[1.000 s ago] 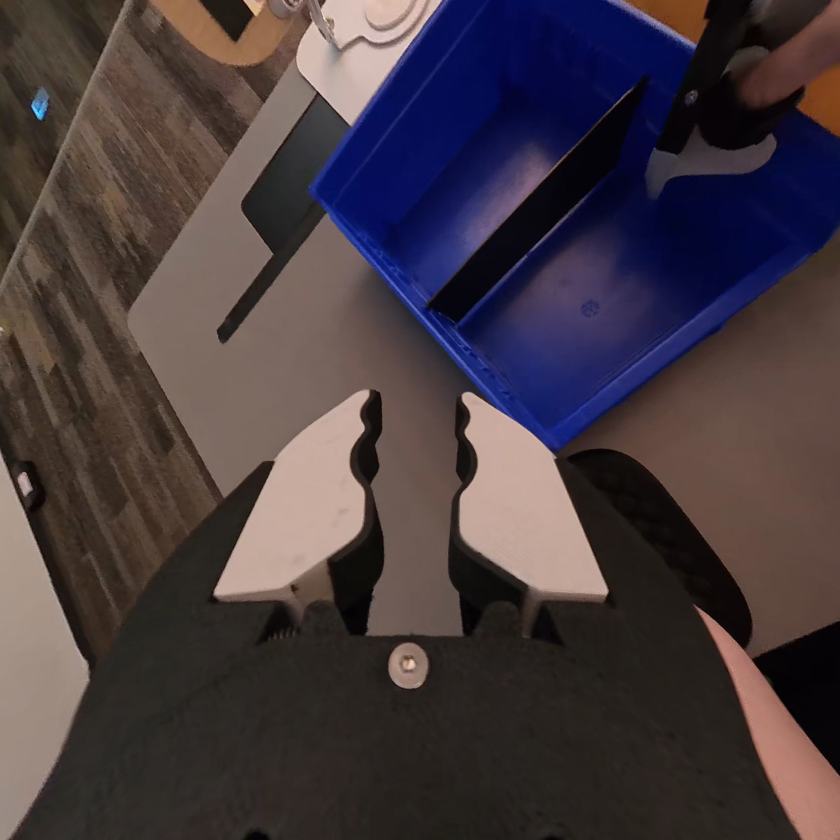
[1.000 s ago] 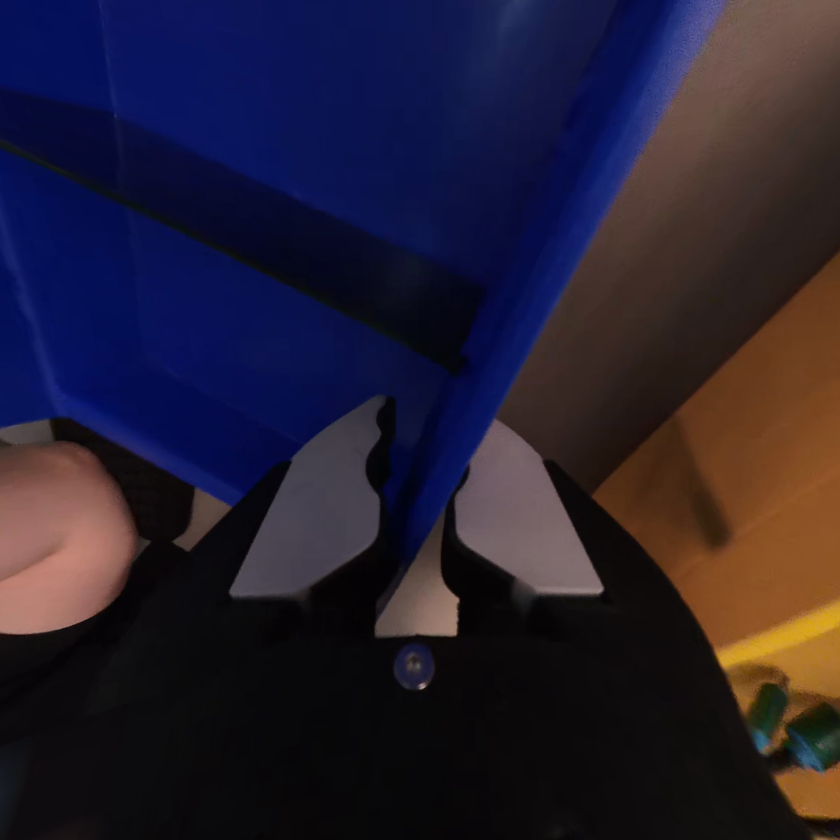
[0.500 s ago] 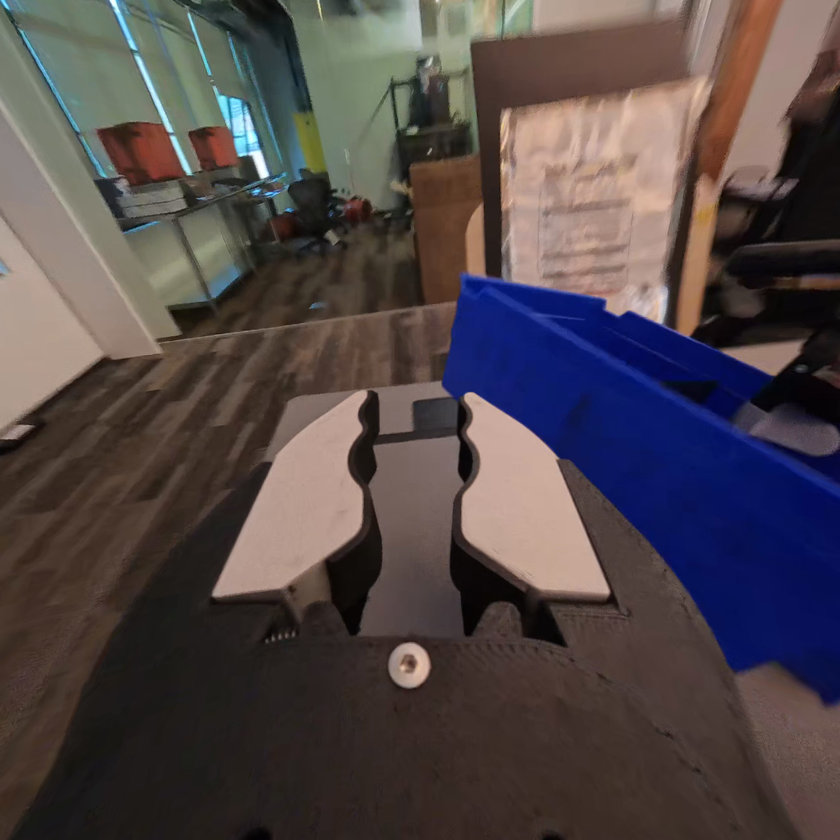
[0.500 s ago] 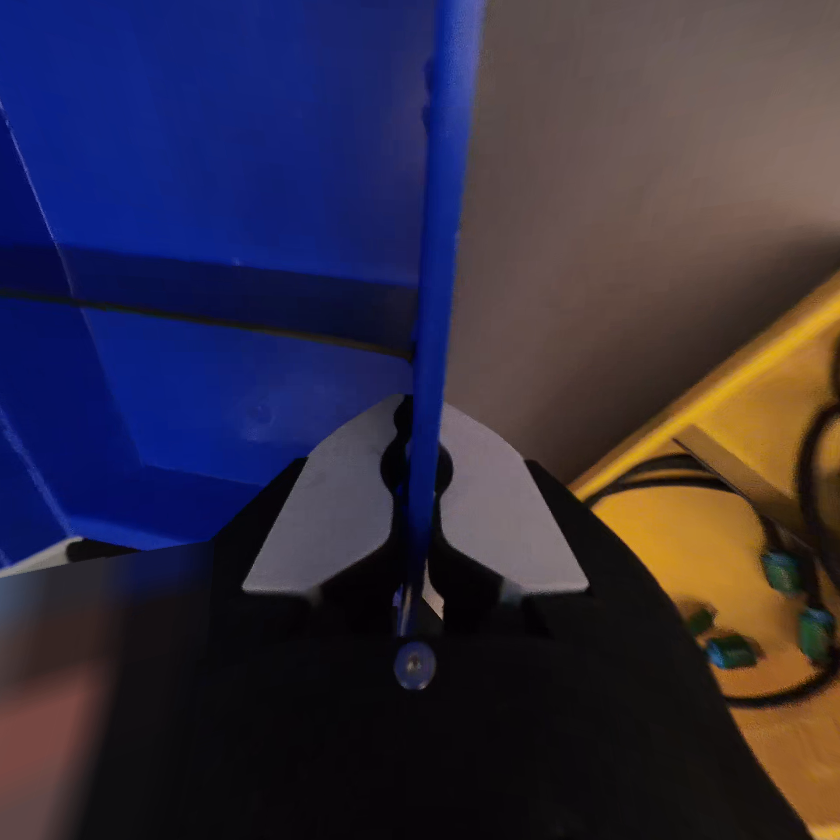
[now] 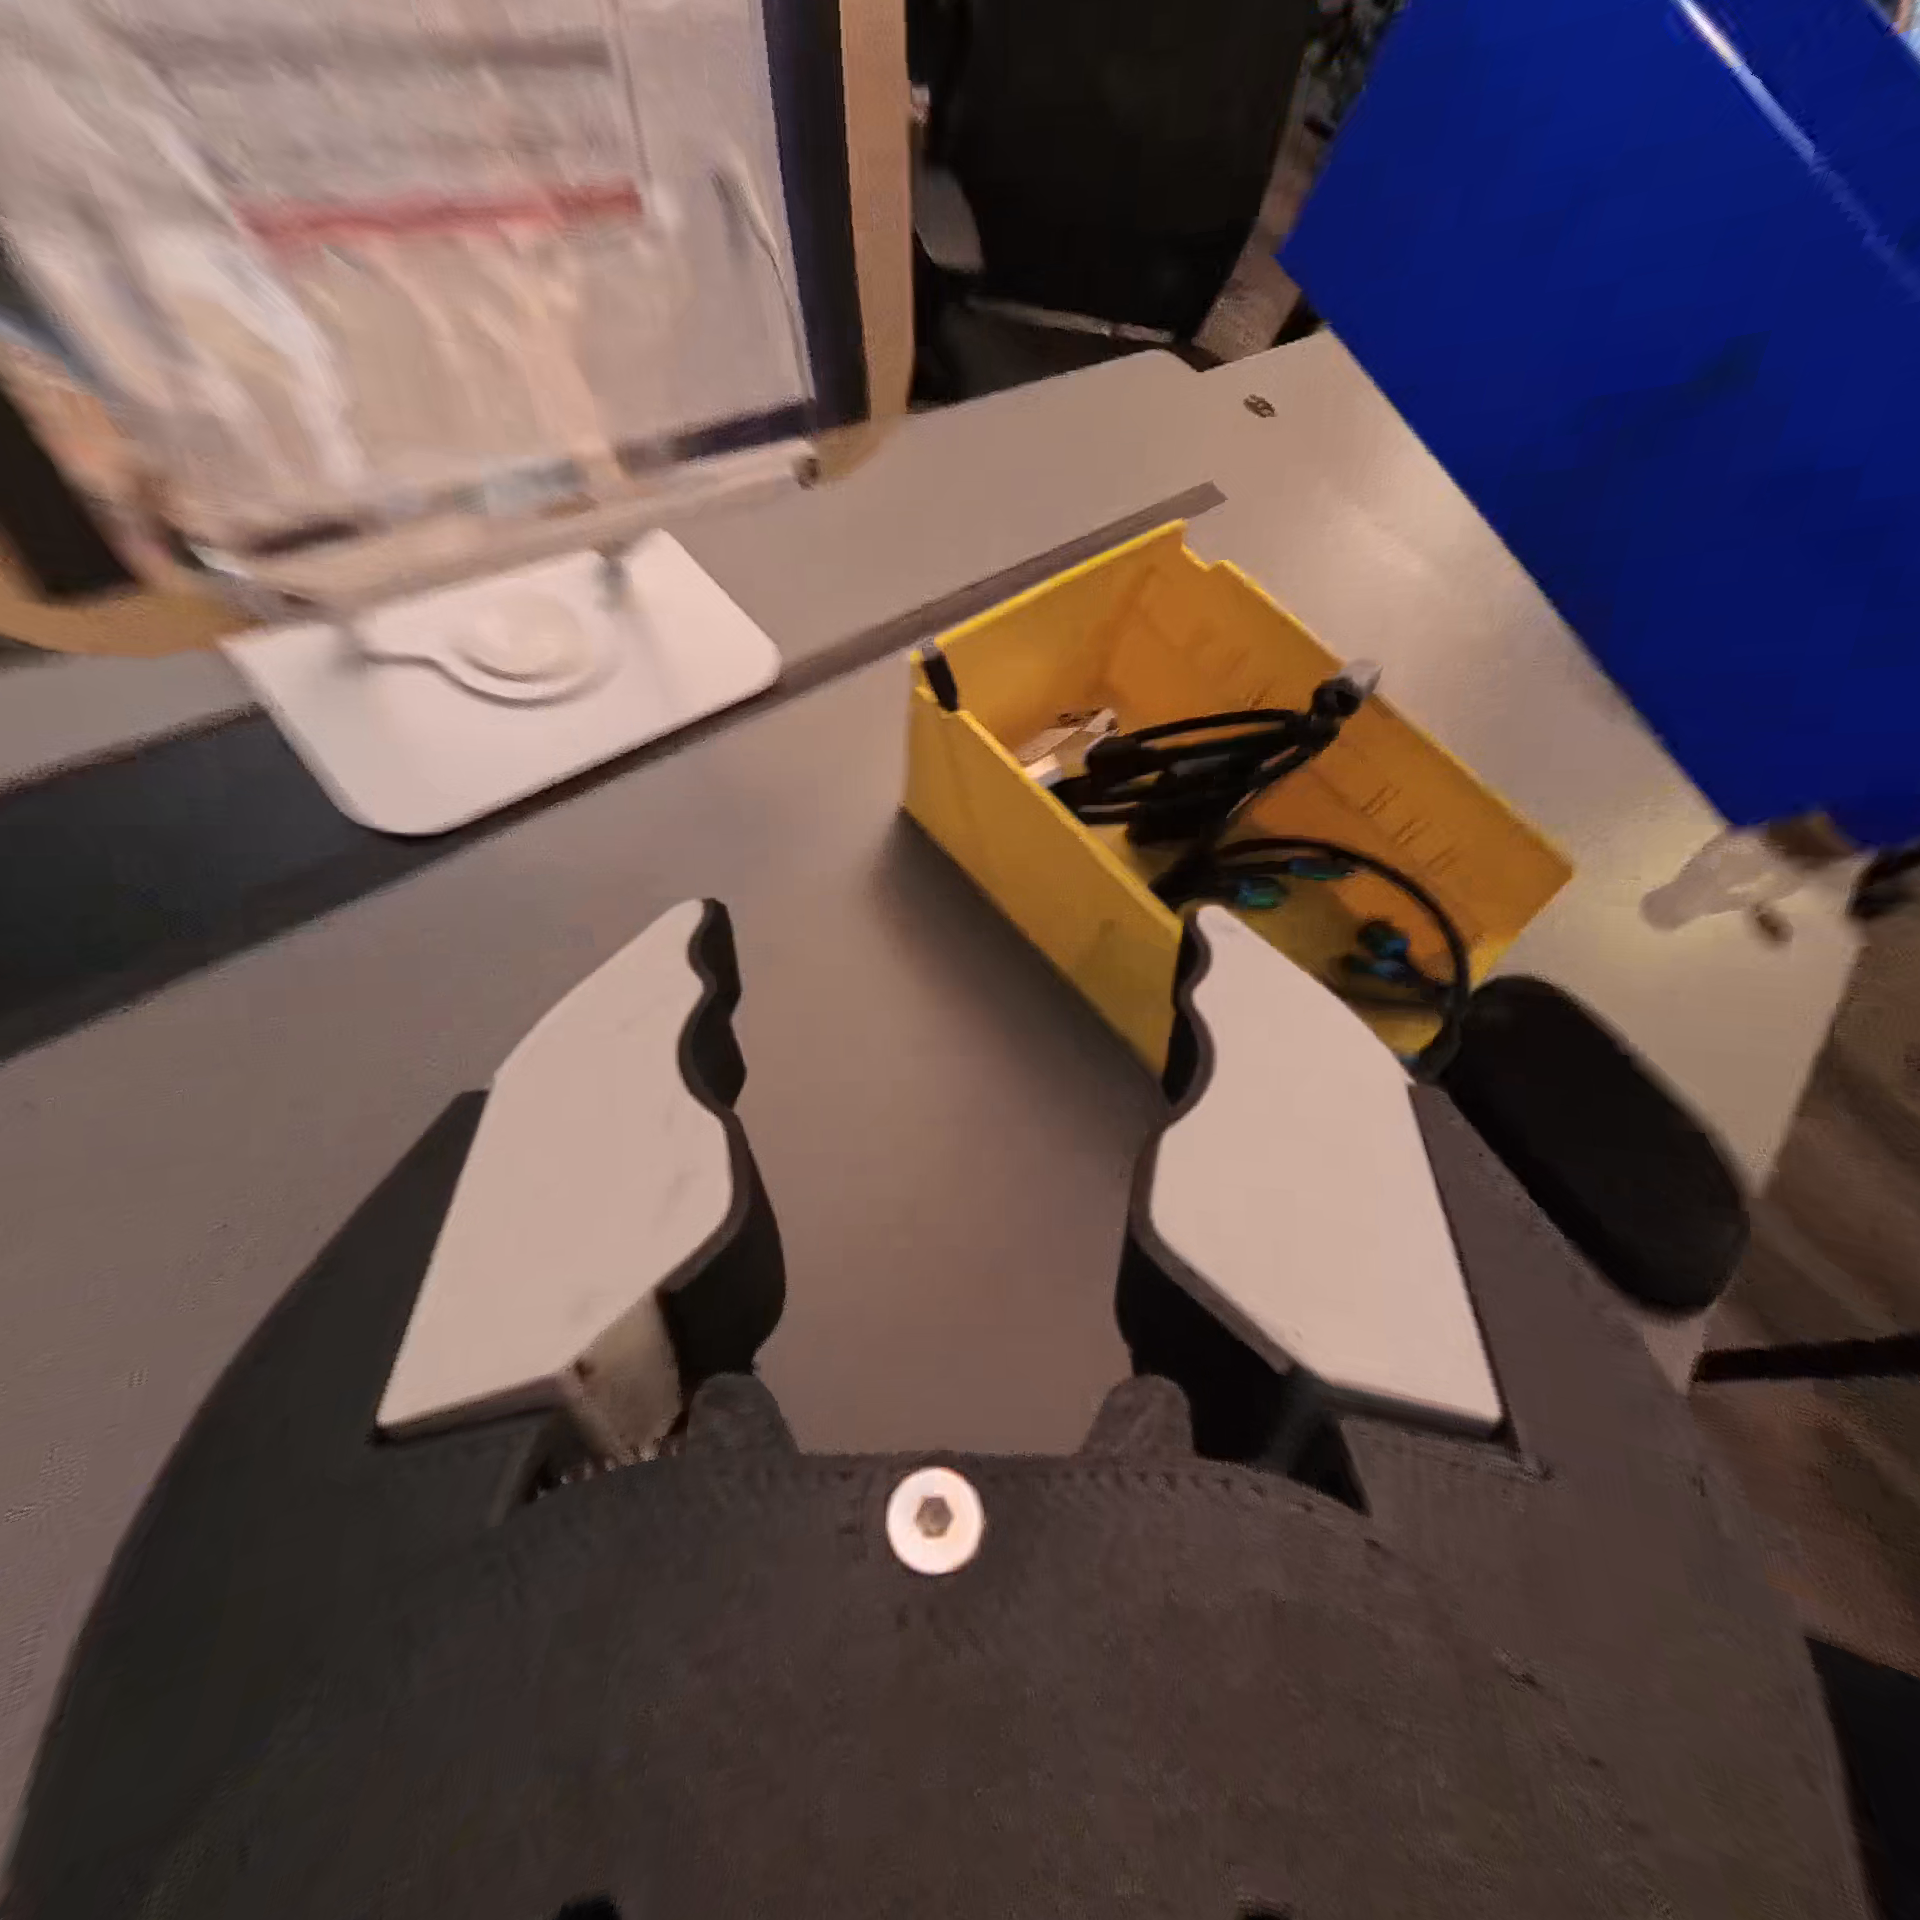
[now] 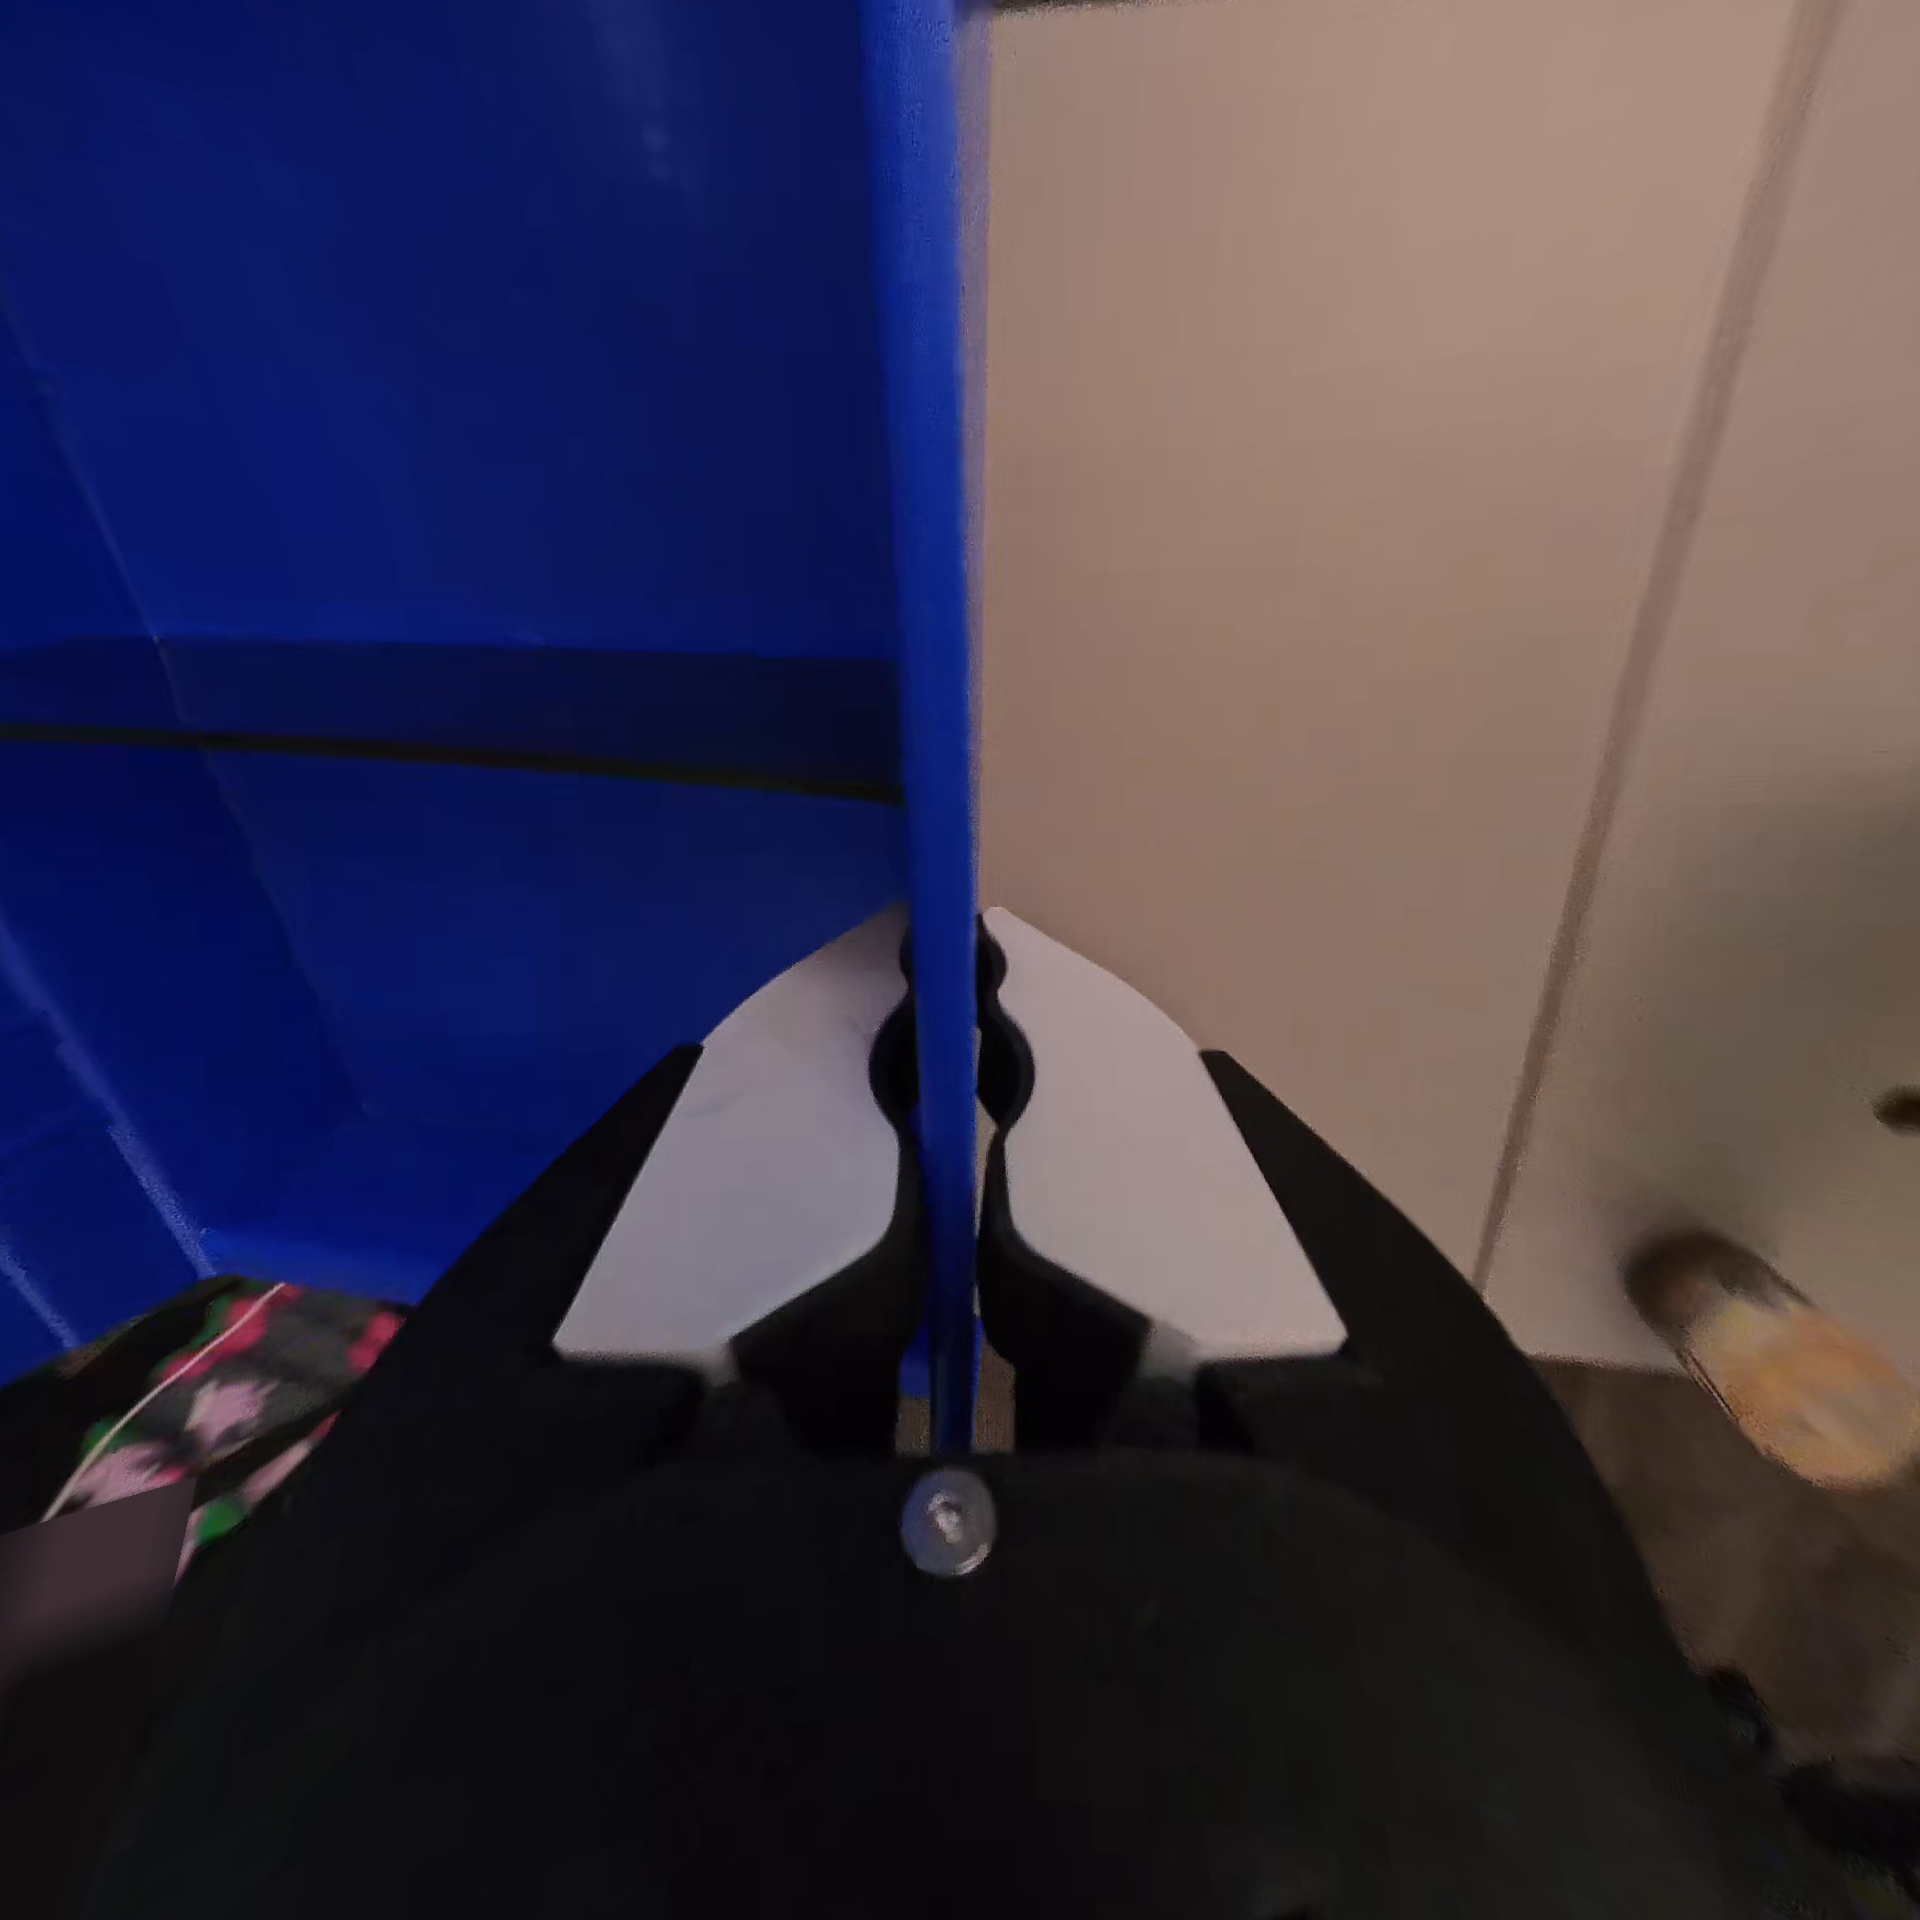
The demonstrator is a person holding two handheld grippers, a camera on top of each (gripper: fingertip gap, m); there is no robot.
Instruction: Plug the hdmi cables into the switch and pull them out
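Note:
My right gripper (image 6: 940, 935) is shut on the side wall of a blue bin (image 6: 925, 520) and holds it lifted; its black divider (image 6: 447, 748) shows inside. In the left wrist view the blue bin (image 5: 1621, 343) hangs tilted at the upper right, above the table. A yellow bin (image 5: 1049, 873) stands on the grey table (image 5: 914, 1091) and holds black cables (image 5: 1205, 769) with teal-tipped plugs (image 5: 1371, 945) and a small light-coloured device (image 5: 1070, 743). My left gripper (image 5: 956, 925) is open and empty, low over the table, just left of the yellow bin.
A white stand base (image 5: 509, 686) carrying a clear sign holder (image 5: 416, 260) stands at the back left. A black oval pad (image 5: 1590, 1143) lies at the table edge, right of the yellow bin. A metal strip (image 5: 997, 592) runs across the table behind the yellow bin.
My right gripper closed on the blue bin's wall and lifted the bin off the table. My left gripper opened wide and swung right, bringing the yellow bin into view.

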